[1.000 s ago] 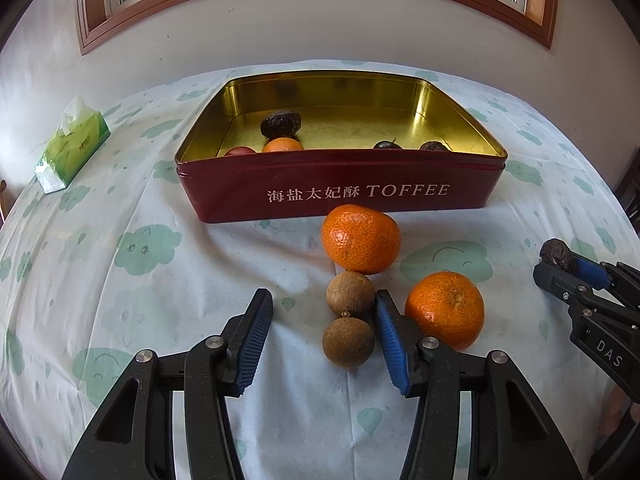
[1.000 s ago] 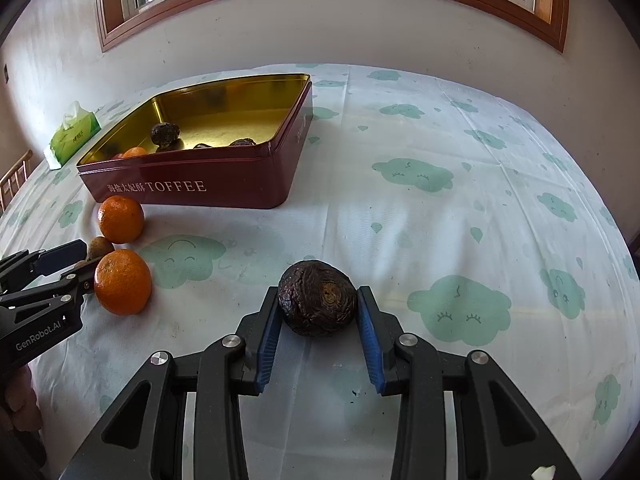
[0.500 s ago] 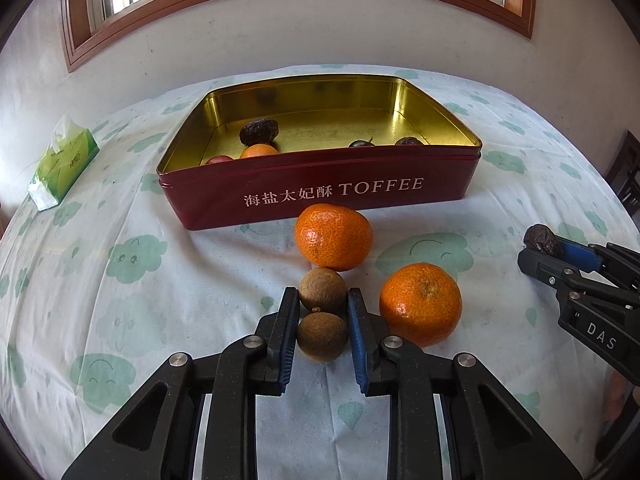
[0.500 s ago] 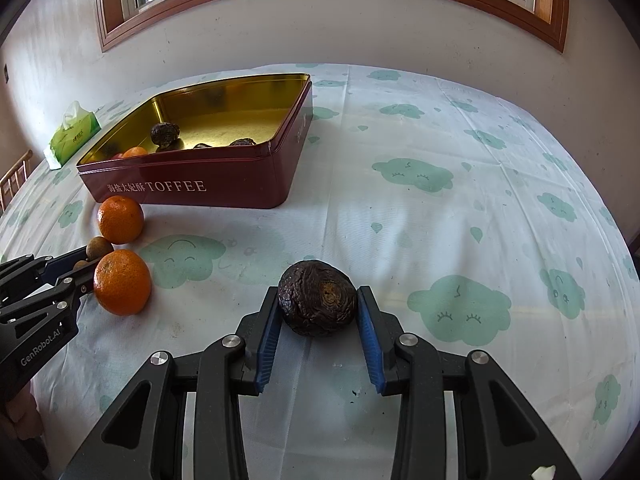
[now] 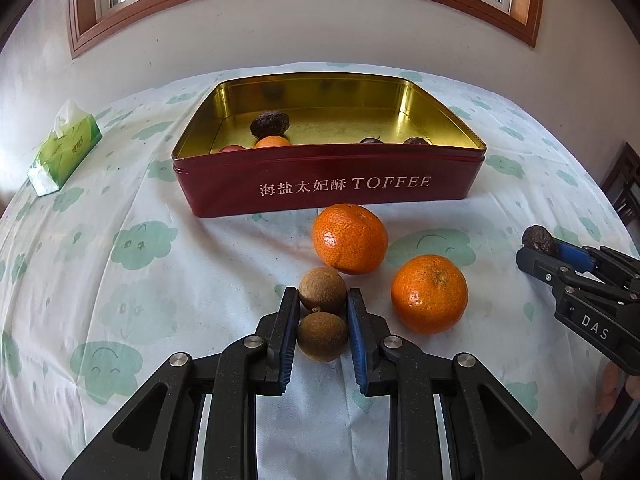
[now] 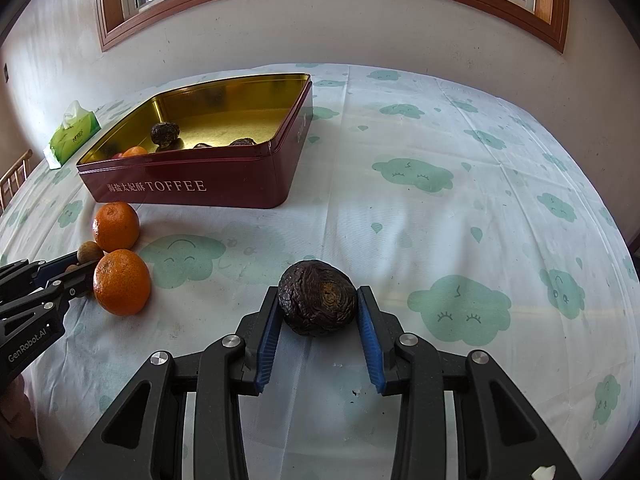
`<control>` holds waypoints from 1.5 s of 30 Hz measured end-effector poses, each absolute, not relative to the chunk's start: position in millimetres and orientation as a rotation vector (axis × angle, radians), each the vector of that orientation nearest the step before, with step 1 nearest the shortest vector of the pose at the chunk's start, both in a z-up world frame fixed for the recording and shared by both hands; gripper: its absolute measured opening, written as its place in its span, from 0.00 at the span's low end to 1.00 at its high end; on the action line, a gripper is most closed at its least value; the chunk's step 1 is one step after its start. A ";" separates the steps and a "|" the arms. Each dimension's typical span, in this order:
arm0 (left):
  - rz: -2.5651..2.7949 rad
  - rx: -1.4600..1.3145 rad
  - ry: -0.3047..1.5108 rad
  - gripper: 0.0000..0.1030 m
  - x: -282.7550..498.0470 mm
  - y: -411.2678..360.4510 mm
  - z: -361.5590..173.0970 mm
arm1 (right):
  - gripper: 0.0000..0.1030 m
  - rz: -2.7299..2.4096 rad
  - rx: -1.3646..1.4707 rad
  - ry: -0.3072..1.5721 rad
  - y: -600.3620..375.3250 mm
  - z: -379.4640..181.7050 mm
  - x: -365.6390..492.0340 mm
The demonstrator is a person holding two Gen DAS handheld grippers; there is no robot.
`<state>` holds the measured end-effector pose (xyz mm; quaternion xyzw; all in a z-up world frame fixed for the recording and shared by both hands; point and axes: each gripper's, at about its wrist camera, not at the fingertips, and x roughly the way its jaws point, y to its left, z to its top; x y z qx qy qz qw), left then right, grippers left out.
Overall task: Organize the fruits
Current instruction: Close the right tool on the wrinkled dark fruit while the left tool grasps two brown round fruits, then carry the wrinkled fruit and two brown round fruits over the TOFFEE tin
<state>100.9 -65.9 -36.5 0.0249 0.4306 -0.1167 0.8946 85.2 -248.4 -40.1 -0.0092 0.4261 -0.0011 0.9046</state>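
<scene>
Your left tongs have closed in from wide open a second ago and now pinch the nearer of two small brown longans, the blue pads pressing both its sides. That means the pick is made on this side; judging from the layout, the lift to the tin comes next. The second longan sits just beyond, touching the held one and partly between the pad tips, so watch that it does not roll or come along.

Your right tongs have not changed: they grip a dark, wrinkled passion fruit, shrivelled and dull, low over the bench with its cloud-print cloth.

Further out, two mandarins, one nearer and one behind it, lie loose on the cloth, bright and pebbled, the far one near the tin's front wall. The red toffee tin is open, and its gold floor already holds another passion fruit, a mandarin and a few darker pieces along the front. A green tissue pack lies far left.
</scene>
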 end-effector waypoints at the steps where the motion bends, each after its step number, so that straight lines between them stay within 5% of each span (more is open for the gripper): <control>1: -0.246 0.046 0.894 0.24 100.7 -64.4 -36.0 | 0.34 -0.002 -0.019 0.880 -248.4 -40.1 85.6; 45: -0.209 0.001 0.871 0.24 98.3 -30.9 -22.0 | 0.33 0.001 -0.028 0.882 -235.1 -26.5 75.8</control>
